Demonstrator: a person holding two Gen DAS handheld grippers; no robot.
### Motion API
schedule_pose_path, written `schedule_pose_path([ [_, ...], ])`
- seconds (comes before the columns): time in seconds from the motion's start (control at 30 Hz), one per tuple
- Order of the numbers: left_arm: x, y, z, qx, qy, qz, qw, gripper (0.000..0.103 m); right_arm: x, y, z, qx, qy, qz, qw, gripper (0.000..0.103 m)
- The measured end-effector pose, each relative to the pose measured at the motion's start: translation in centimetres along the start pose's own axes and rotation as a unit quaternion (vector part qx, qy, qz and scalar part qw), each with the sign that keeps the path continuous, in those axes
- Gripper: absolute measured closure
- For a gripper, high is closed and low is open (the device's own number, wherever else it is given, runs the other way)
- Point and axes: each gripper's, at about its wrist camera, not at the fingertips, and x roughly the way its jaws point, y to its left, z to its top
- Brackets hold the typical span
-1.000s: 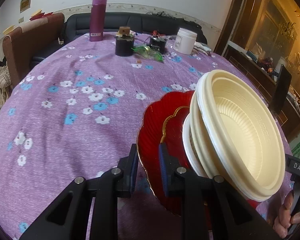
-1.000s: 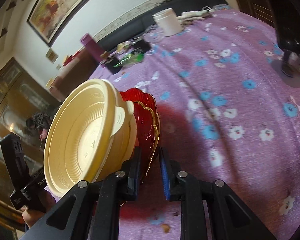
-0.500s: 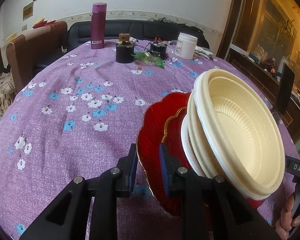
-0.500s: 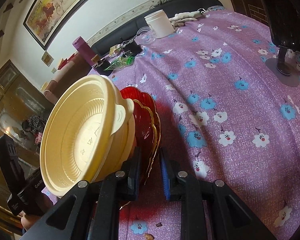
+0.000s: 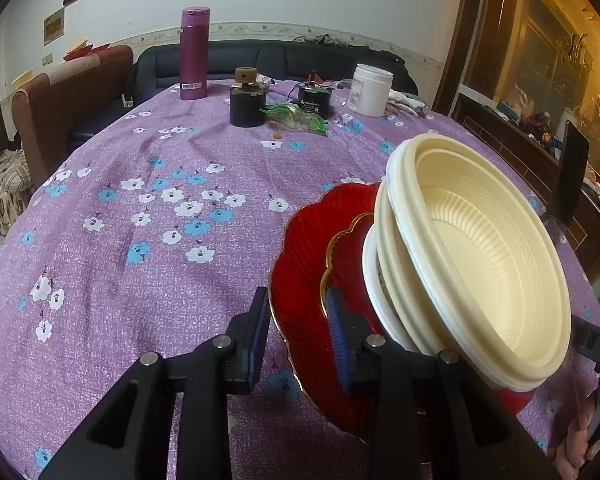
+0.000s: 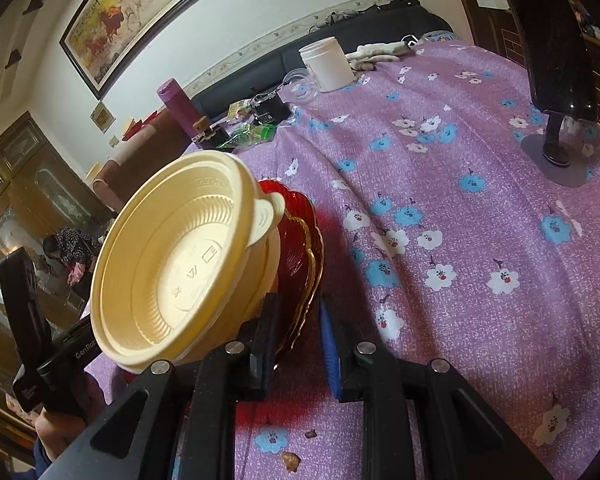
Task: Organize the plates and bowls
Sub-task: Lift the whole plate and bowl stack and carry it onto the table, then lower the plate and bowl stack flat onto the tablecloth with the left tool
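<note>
Stacked cream plastic bowls [image 5: 480,256] [image 6: 172,264] sit on two red gold-rimmed plates [image 5: 304,264] [image 6: 296,220], the whole pile low over the purple floral tablecloth [image 5: 140,240]. My left gripper [image 5: 298,320] straddles the plates' left rim. Its jaws are opening, and the rim stands between the blue pads with a thin gap on each side. My right gripper [image 6: 298,328] is on the opposite rim, shut on the red plates. Each gripper's black body and the hand holding it show at the edge of the other view. The underside of the pile is hidden.
At the table's far side stand a purple bottle [image 5: 195,52], a black jar [image 5: 247,104], a green wrapper [image 5: 296,116] and a white tub [image 5: 370,90]. A black stand on a grey base [image 6: 556,160] is to the right. Crumbs [image 6: 290,460] lie near the front edge.
The left gripper's fingers have spread a little apart around the plate rim. The pile and the right gripper have hardly moved.
</note>
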Motion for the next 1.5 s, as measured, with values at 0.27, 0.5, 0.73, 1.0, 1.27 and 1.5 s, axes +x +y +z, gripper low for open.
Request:
schedule_pose_path([
  [0.27, -0.3, -0.4, -0.3, 0.010, 0.000, 0.001, 0.9999, 0.068, -0.1, -0.3, -0.3, 0.003, 0.002, 0.001, 1.000, 0.074],
  [0.5, -0.8, -0.5, -0.7, 0.015, 0.003, -0.002, 0.9999, 0.061, -0.3, -0.2, -0.5, -0.001, 0.004, 0.001, 1.000, 0.073],
  [0.73, -1.4, -0.4, -1.2, 0.019, 0.003, -0.002, 0.9998, 0.055, -0.5, -0.2, -0.7, -0.001, 0.004, -0.002, 1.000, 0.067],
  [1.0, -2.0, -0.5, -1.7, 0.026, -0.001, -0.002, 0.9997, 0.053, -0.8, -0.3, -0.9, -0.001, 0.003, -0.005, 1.000, 0.064],
  [1.27, -3.4, -1.2, -2.9, 0.041, -0.003, -0.011, 0.9991, 0.044, -1.1, -0.4, -1.2, -0.003, 0.001, -0.011, 1.000, 0.054],
  [1.5, -5.0, -1.6, -4.5, 0.046, -0.027, -0.018, 0.9984, 0.033, -2.0, 0.1, -2.3, -0.016, -0.013, -0.018, 1.000, 0.048],
])
